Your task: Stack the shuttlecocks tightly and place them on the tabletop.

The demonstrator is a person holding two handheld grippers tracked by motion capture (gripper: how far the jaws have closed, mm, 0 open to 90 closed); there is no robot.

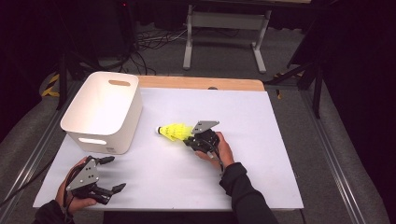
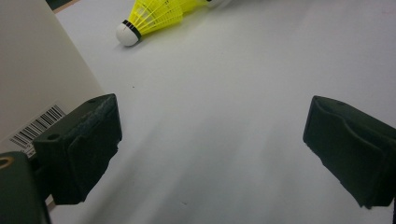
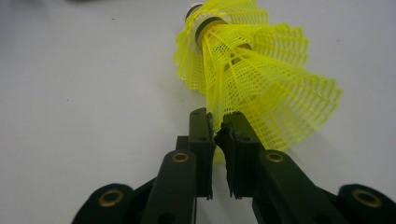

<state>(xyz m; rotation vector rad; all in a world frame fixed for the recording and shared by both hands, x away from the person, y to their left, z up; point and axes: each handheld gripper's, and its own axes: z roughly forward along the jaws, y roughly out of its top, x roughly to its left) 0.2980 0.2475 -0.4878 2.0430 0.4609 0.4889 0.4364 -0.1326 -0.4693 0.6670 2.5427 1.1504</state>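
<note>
Right gripper (image 3: 217,123) nips yellow mesh shuttlecock (image 3: 252,74) skirt edge between near-closed jaws, left gripper (image 2: 210,140) released; grip deeper before lifting.

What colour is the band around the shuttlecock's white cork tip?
Black, a thin band on the shuttlecock where tip meets yellow skirt; clearest in the left gripper view.

Both grippers are black. The left gripper (image 1: 113,174) carries a grey three-cornered plate (image 1: 85,174) dotted with small dark screw holes, and its jaw blocks are thick, matte and slightly scuffed. The right gripper (image 1: 188,139) has a like plate (image 1: 204,126) and slim linked arms with brass-coloured pivot rivets (image 3: 180,157). Thin black cables trail back over both hands. Dark sleeves (image 1: 244,193) cover both forearms.
</note>
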